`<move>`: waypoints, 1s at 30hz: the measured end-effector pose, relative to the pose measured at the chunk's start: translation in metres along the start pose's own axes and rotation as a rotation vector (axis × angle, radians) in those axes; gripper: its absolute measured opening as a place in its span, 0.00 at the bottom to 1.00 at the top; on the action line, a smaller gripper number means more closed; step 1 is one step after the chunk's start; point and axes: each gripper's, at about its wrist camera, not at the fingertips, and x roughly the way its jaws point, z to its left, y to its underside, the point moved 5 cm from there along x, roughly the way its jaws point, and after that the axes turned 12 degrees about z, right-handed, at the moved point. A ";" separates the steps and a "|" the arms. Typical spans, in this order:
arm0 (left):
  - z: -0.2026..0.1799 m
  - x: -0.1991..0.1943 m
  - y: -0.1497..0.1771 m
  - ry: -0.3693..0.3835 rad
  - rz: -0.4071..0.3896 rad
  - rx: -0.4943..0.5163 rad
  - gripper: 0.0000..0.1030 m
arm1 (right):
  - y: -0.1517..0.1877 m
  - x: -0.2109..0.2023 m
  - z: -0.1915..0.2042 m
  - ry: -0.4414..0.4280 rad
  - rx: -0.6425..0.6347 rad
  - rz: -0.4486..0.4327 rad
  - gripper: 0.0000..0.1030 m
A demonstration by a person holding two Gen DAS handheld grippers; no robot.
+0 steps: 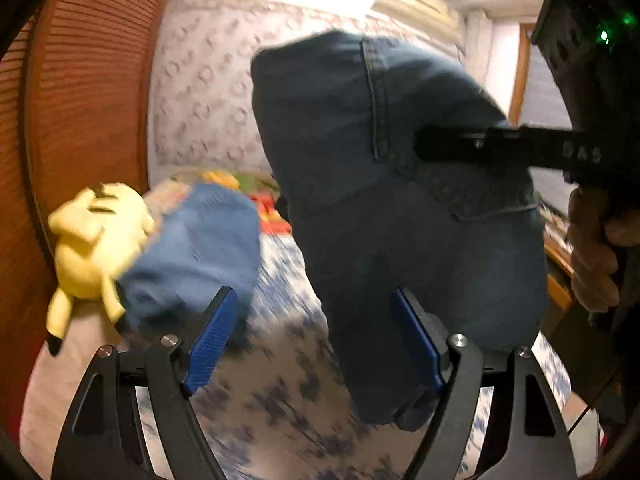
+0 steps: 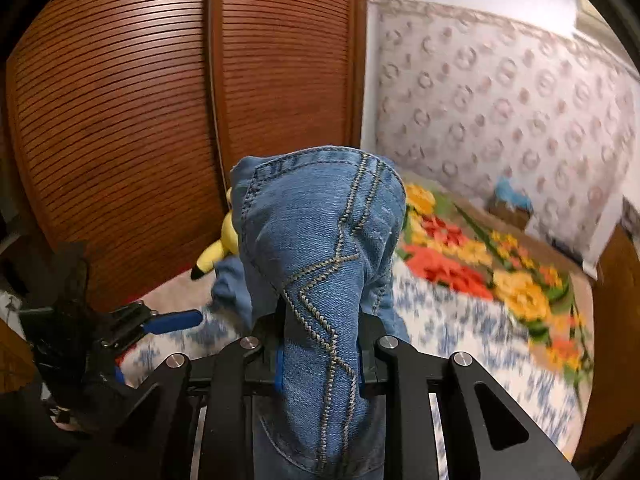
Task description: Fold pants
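The blue denim pants (image 1: pixel 400 184) hang in the air above the bed, held up by my right gripper (image 1: pixel 424 148), which enters from the right in the left wrist view. In the right wrist view my right gripper (image 2: pixel 320 360) is shut on a bunch of the denim (image 2: pixel 320 248) with its zigzag-stitched pocket. My left gripper (image 1: pixel 316 344) is open and empty, and its right pad (image 1: pixel 416 340) sits against the hanging cloth. It also shows at the lower left of the right wrist view (image 2: pixel 176 326). Part of the pants trails on the bed (image 1: pixel 192 256).
A yellow plush toy (image 1: pixel 92 240) lies on the bed by the wooden slatted wardrobe doors (image 2: pixel 120 120). The bed has a blue-and-white sheet (image 1: pixel 280 392) and a flowered blanket (image 2: pixel 480 264). A patterned wall (image 2: pixel 500 100) is behind.
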 end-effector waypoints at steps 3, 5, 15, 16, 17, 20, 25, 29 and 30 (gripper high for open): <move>0.025 -0.020 -0.022 -0.039 -0.059 -0.031 0.77 | -0.034 0.008 0.013 -0.037 -0.029 -0.017 0.23; 0.043 -0.034 -0.038 -0.073 -0.095 -0.048 0.77 | -0.057 0.015 0.023 -0.079 -0.044 -0.034 0.23; 0.114 -0.035 -0.086 -0.244 -0.098 -0.057 0.77 | -0.111 0.114 -0.002 -0.408 0.206 -0.128 0.24; 0.119 -0.022 -0.085 -0.248 -0.077 -0.056 0.77 | -0.103 0.141 -0.011 -0.413 0.241 -0.102 0.25; 0.127 0.003 -0.081 -0.258 -0.029 -0.062 0.77 | -0.091 0.176 -0.021 -0.397 0.274 -0.054 0.25; 0.142 0.068 -0.062 -0.251 0.123 -0.100 0.77 | -0.050 0.267 -0.044 -0.284 0.346 0.124 0.25; 0.151 0.105 -0.031 -0.227 0.207 -0.118 0.76 | -0.029 0.274 -0.077 -0.292 0.356 0.111 0.38; 0.148 0.108 -0.029 -0.224 0.205 -0.121 0.76 | -0.047 0.272 -0.083 -0.242 0.273 0.150 0.46; 0.148 0.109 -0.028 -0.225 0.209 -0.119 0.76 | -0.048 0.266 -0.083 -0.231 0.260 0.147 0.48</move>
